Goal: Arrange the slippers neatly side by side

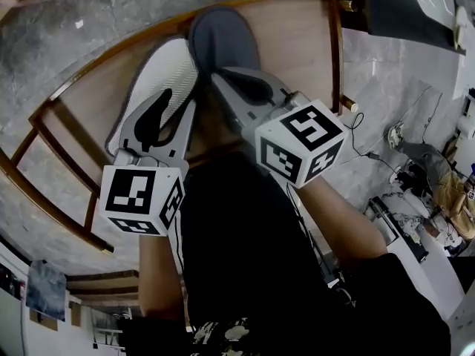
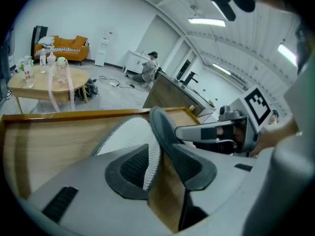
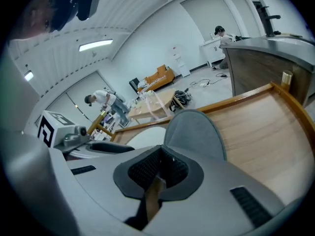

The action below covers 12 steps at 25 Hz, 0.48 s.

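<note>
Two slippers lie on a wooden tabletop [image 1: 297,35] with a raised rim. The white one [image 1: 159,76] is on the left, tilted, and the dark grey one [image 1: 223,39] lies beside it on the right. My left gripper [image 1: 176,99] is shut on the white slipper's ribbed edge [image 2: 153,161], which sits between its pads. My right gripper [image 1: 215,76] is shut, its tips at the near end of the grey slipper [image 3: 194,132]. Nothing shows between its pads [image 3: 170,168]. In the left gripper view the grey slipper [image 2: 160,124] stands just behind the white slipper [image 2: 123,134].
The table's rim [image 3: 246,95] runs along the far edge and its right side [image 1: 335,50]. Grey stone floor surrounds it, with cables and clutter [image 1: 415,162] at the right. Farther off are a round table with bottles [image 2: 44,77], an orange sofa [image 2: 66,48], a counter [image 2: 172,90] and people.
</note>
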{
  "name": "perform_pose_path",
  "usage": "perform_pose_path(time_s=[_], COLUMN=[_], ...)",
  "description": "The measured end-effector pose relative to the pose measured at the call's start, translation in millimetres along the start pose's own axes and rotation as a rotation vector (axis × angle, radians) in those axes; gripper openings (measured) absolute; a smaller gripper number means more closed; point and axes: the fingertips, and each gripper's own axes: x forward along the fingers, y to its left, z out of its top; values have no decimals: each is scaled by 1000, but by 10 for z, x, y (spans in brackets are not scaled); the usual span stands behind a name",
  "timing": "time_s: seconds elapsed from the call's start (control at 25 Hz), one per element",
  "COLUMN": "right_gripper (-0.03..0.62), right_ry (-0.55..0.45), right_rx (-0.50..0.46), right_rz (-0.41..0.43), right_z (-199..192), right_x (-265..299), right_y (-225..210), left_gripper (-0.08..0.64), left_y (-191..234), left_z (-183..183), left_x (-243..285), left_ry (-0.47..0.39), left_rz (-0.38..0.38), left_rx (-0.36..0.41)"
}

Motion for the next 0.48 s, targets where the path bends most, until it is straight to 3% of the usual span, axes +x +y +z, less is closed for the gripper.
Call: perform_pose_path(time_s=[0.32,0.48], right_gripper=[0,0], right_ry=[45,54], right_rx=[-6,-82], right_rz=[-44,-56], right_z=[-175,-173], right_x=[63,78], right_y=[-204,-190], left_gripper=[158,173], left_y=[122,159], left_z=[-69,-172], left_x=[-235,-425], left_ry=[-18,-3], left_rz=[75,113], left_rx=[5,11])
